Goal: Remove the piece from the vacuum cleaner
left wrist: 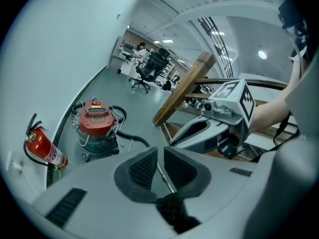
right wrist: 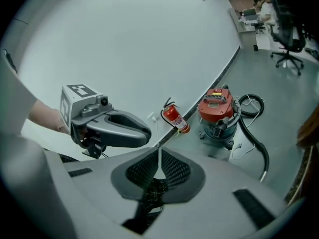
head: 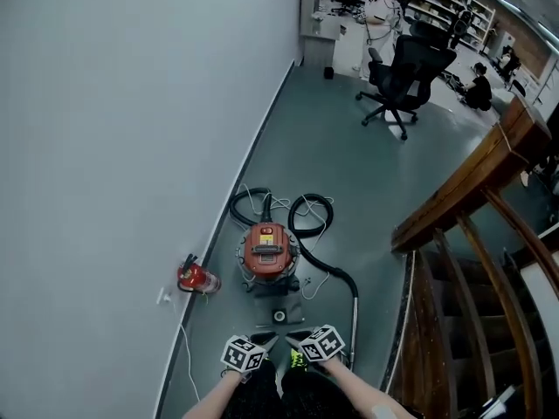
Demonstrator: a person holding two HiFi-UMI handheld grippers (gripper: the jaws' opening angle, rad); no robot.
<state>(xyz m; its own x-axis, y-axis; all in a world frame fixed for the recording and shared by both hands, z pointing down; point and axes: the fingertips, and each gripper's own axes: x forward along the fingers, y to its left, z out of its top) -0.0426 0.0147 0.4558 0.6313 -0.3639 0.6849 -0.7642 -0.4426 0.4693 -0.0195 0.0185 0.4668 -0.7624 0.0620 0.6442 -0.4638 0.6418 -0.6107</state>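
While both forearms sit at the bottom edge of the head view, I've got the left gripper (left wrist: 160, 156) and right gripper (right wrist: 159, 153) side by side over the floor (head: 367, 173). Left fingers (left wrist: 144, 168) stand a sliver apart w/ nothing in them. Right fingers (right wrist: 174, 169) are clenched together, also empty.

Just ahead on the floor lies a dark flat part (head: 278, 306) w/ a small ring (head: 279, 316) on it; can't tell if that's the bit to remove. Right behind it stands the vacuum cleaner (head: 266, 251), red lid up, near the wall (head: 113, 147), clear of both grippers. Its black hose (head: 325, 264) loops behind it, then runs round its right side to a thin tube (head: 355, 321) pointing back at me. A fire extinguisher (head: 196, 278) sits at the wall's foot, left of the vacuum cleaner. A wooden railing (head: 472, 182) is on the right. Farther off is an office chair (head: 406, 72), then desks w/ ppl.
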